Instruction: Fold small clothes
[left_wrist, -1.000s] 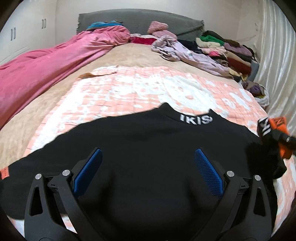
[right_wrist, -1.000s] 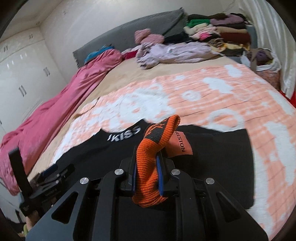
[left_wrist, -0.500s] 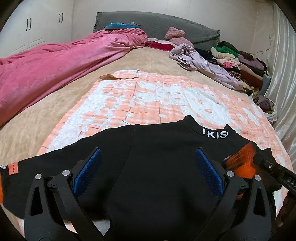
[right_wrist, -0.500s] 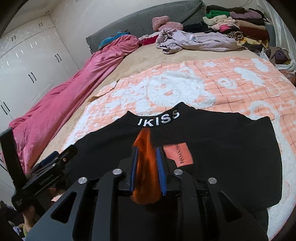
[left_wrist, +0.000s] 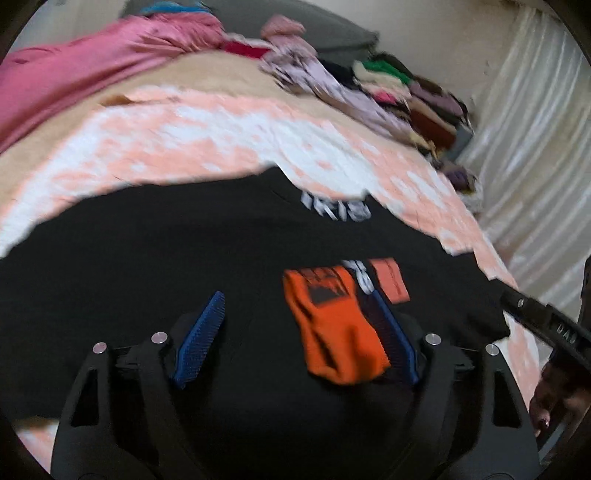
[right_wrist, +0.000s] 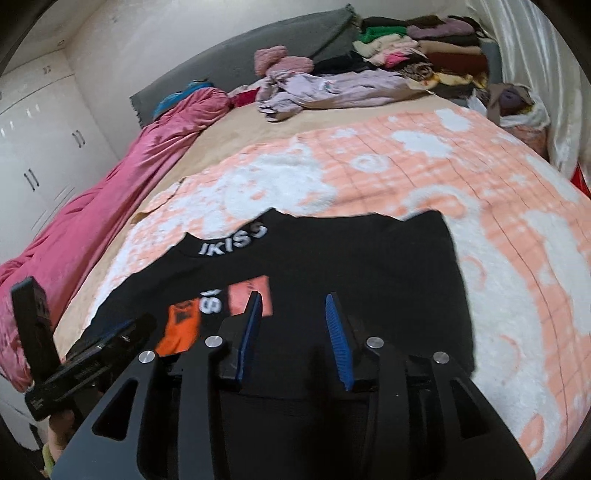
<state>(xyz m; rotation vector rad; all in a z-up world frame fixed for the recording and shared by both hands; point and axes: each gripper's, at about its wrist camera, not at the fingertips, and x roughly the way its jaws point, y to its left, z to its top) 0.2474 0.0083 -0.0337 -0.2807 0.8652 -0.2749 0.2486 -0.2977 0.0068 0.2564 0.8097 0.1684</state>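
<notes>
Lying flat: one black top, seemingly one orange cuff.

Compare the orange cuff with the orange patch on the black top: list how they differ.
The orange cuff is bright orange, rumpled and knit-like; the orange patch is paler, salmon-toned, flat and rectangular. The cuff is the larger and carries a dark mark; any marking on the patch is too blurred to read. The cuff lies between the left tool's closing jaws; the patch lies beyond them. Both rest on the black top.
</notes>
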